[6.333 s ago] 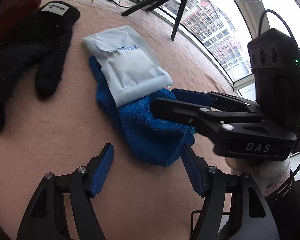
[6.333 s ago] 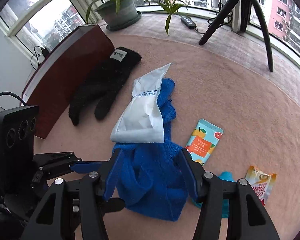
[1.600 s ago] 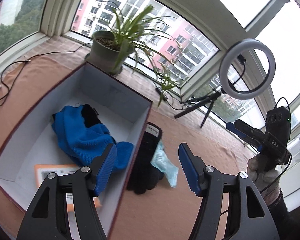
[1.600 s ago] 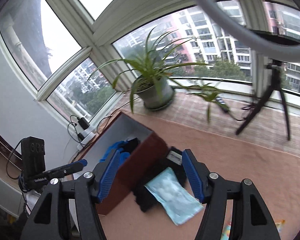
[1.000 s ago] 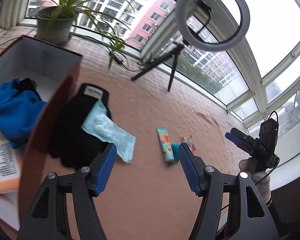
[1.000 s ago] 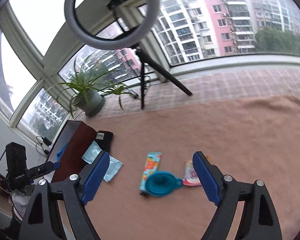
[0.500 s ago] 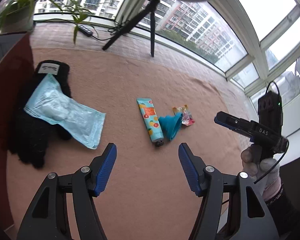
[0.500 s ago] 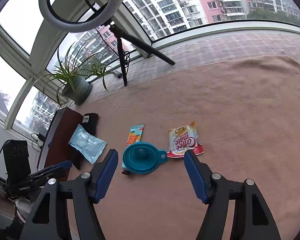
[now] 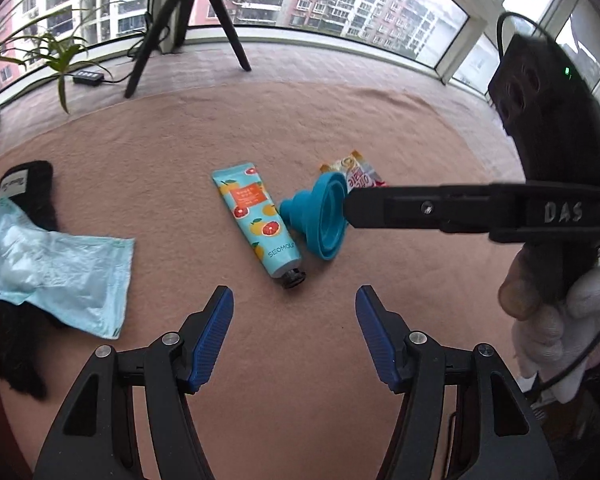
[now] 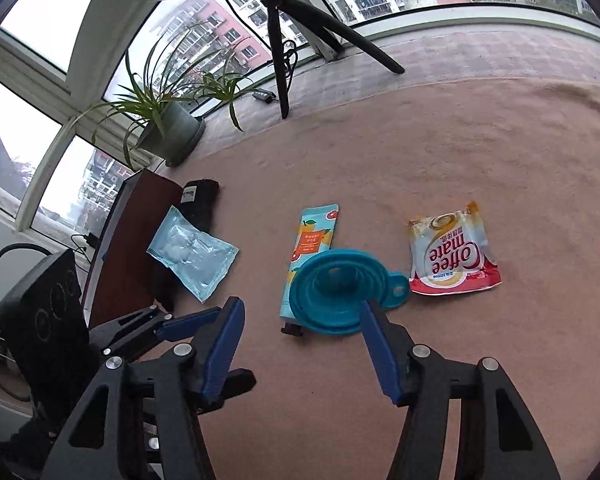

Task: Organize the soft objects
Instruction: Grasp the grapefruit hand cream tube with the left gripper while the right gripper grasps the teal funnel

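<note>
A teal collapsible funnel point(image 9: 320, 216) point(image 10: 340, 292) lies on the tan carpet beside a fruit-print cream tube point(image 9: 256, 220) point(image 10: 310, 246) and a Coffee mate sachet point(image 10: 452, 256) point(image 9: 356, 174). A pale blue plastic pouch point(image 9: 56, 276) point(image 10: 192, 258) lies across a black glove point(image 9: 32, 196) point(image 10: 200, 204) at the left. My left gripper point(image 9: 294, 326) is open and empty, just short of the tube's cap. My right gripper point(image 10: 302, 338) is open and empty, low over the funnel; in the left wrist view its finger point(image 9: 420, 212) reaches in from the right to the funnel.
A dark red box point(image 10: 128, 240) stands left of the glove. A potted plant point(image 10: 168, 128) and a tripod point(image 10: 288, 20) stand on the tiled floor beyond the carpet's far edge. The carpet point(image 10: 460, 152) stretches to the right.
Both grippers have come down and closer to the funnel and tube. The right gripper's finger now reaches the funnel in the left wrist view. Earlier, the blue cloth went into the box.
</note>
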`<control>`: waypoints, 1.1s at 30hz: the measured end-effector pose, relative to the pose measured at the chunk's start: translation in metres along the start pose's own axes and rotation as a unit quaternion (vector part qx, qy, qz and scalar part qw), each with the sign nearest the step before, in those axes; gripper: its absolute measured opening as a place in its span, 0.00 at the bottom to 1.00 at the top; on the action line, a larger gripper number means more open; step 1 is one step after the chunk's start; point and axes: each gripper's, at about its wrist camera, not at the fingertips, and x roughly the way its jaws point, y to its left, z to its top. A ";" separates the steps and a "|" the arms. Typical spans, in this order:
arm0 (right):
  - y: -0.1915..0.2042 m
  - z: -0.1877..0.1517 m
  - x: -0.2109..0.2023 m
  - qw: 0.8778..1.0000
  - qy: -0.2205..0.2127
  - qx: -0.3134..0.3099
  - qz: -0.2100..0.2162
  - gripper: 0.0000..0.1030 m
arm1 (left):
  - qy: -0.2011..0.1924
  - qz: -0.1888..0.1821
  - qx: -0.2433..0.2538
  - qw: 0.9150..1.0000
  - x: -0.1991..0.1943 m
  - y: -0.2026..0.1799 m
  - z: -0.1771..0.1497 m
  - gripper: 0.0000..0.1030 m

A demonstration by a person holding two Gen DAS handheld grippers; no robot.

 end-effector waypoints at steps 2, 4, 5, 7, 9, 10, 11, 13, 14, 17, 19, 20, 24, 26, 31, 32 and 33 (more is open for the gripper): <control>-0.006 0.001 -0.001 1.000 0.000 0.015 0.009 0.54 | 0.000 0.006 0.005 1.000 0.006 -0.002 0.000 0.60; -0.010 0.001 -0.002 1.000 -0.001 0.026 0.013 0.54 | 0.002 0.010 0.009 1.000 0.012 -0.002 0.002 0.60; -0.012 0.001 -0.003 1.000 -0.002 0.028 0.014 0.54 | 0.003 0.012 0.011 1.000 0.014 -0.003 0.003 0.60; -0.012 0.002 -0.004 0.999 -0.001 0.031 0.020 0.54 | 0.002 0.024 0.022 0.999 0.017 -0.004 0.004 0.60; -0.011 0.002 -0.004 0.999 0.001 0.029 0.024 0.53 | 0.001 0.033 0.031 0.999 0.021 -0.005 0.005 0.58; -0.010 0.002 -0.003 0.999 0.002 0.028 0.025 0.53 | 0.002 0.034 0.031 0.999 0.023 -0.003 0.006 0.57; -0.009 0.002 -0.001 0.999 0.004 0.028 0.026 0.53 | 0.002 0.034 0.030 0.999 0.024 -0.003 0.007 0.55; -0.008 0.003 0.004 0.999 0.008 0.030 0.029 0.53 | 0.002 0.037 0.029 0.999 0.026 -0.001 0.009 0.54; -0.008 0.003 0.006 0.999 0.010 0.032 0.030 0.53 | 0.002 0.040 0.031 0.999 0.027 0.000 0.010 0.53; -0.007 0.004 0.013 0.999 0.013 0.032 0.028 0.51 | 0.001 0.050 0.036 0.998 0.029 0.004 0.010 0.52; -0.005 0.005 0.017 0.999 0.015 0.030 0.023 0.50 | 0.001 0.049 0.029 0.998 0.032 0.009 0.011 0.52; -0.005 0.005 0.018 0.999 0.016 0.030 0.022 0.50 | 0.001 0.050 0.026 0.998 0.033 0.010 0.012 0.52; -0.006 0.006 0.022 0.999 0.017 0.032 0.022 0.50 | -0.004 0.038 0.024 0.999 0.032 0.009 0.012 0.50; -0.008 0.007 0.022 0.999 0.016 0.035 0.019 0.50 | -0.001 0.059 0.039 0.997 0.037 0.005 0.013 0.50; -0.013 0.009 0.022 0.999 0.015 0.042 0.015 0.45 | -0.007 0.071 0.015 0.997 0.039 0.016 0.017 0.50; -0.013 0.009 0.022 0.999 0.015 0.041 0.013 0.45 | -0.008 0.073 0.011 0.997 0.038 0.019 0.018 0.50; -0.013 0.010 0.022 0.999 0.015 0.040 0.013 0.45 | -0.008 0.072 0.007 0.997 0.038 0.022 0.019 0.50</control>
